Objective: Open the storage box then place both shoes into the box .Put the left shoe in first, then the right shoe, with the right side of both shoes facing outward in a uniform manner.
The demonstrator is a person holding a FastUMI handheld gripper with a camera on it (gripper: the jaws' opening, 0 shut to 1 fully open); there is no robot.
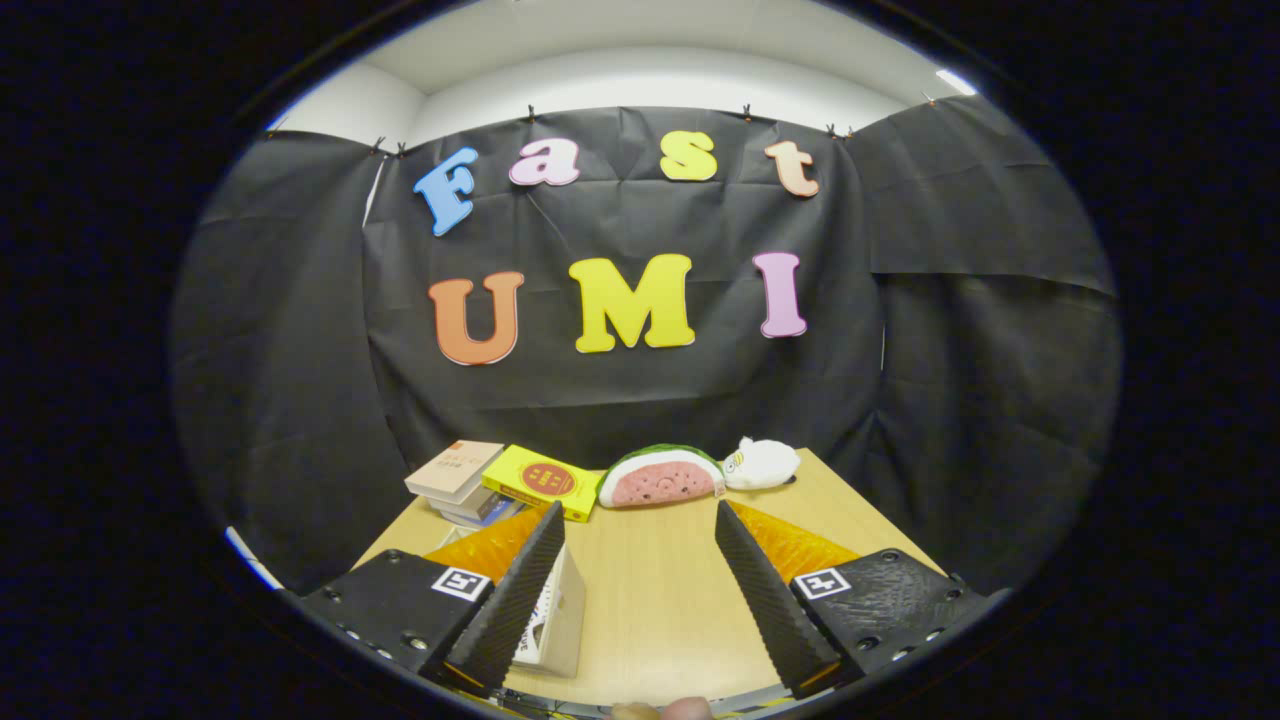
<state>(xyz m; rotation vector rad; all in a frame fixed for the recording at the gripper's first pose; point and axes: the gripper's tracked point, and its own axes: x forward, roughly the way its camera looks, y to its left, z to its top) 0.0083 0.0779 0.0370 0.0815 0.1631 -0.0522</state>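
Observation:
My gripper (640,530) is open above a light wooden table (660,590), with bare tabletop between its two fingers (520,590). A pale box-like thing (560,620) with printing on its side stands just under and right of the left finger, mostly hidden by it; I cannot tell whether it is the storage box. Nothing is held.
Beyond the fingers, along the table's far edge, lie a stack of books (460,480), a yellow box (540,482), a watermelon-slice plush (660,478) and a white plush toy (760,463). Black cloth walls close in the table behind and at both sides. A fingertip (665,710) shows below.

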